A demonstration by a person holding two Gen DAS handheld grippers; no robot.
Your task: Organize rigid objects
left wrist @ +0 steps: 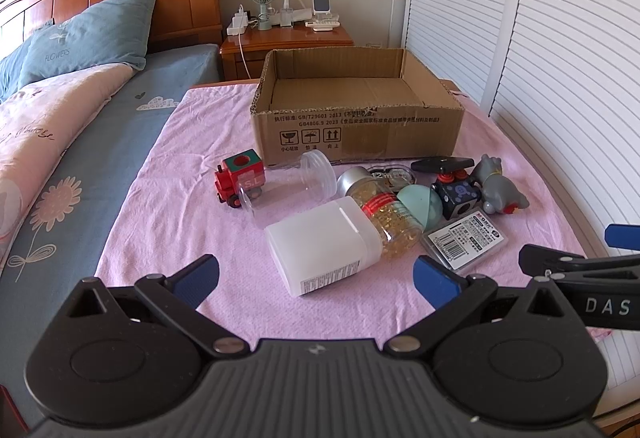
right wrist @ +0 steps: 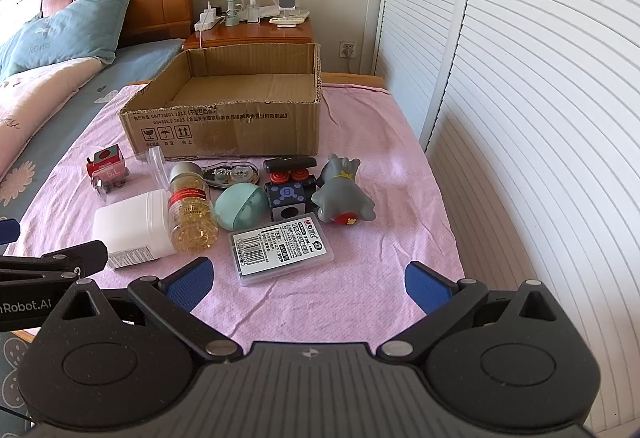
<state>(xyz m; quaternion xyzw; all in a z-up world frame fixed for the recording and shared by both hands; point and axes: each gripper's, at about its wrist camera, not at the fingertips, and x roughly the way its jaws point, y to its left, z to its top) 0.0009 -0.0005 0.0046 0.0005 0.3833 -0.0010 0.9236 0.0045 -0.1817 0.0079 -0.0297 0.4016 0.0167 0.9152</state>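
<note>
An empty cardboard box (left wrist: 356,134) (right wrist: 224,130) stands at the far side of a pink cloth (left wrist: 168,206). In front of it lie a red toy train (left wrist: 239,180) (right wrist: 107,167), a clear jar (left wrist: 292,186), a white container (left wrist: 322,250) (right wrist: 132,230), a capsule bottle (left wrist: 384,210) (right wrist: 191,210), a teal egg (left wrist: 420,206) (right wrist: 240,207), a black cube toy (right wrist: 289,196), a grey figurine (left wrist: 498,190) (right wrist: 342,192) and a flat clear case (left wrist: 466,240) (right wrist: 280,244). My left gripper (left wrist: 316,280) is open just short of the white container. My right gripper (right wrist: 308,284) is open just short of the clear case.
A bed with a blue pillow (left wrist: 88,34) and a wooden headboard lies to the left. A nightstand (left wrist: 286,38) with a small fan stands behind the box. White louvred doors (right wrist: 520,98) run close along the right edge of the cloth.
</note>
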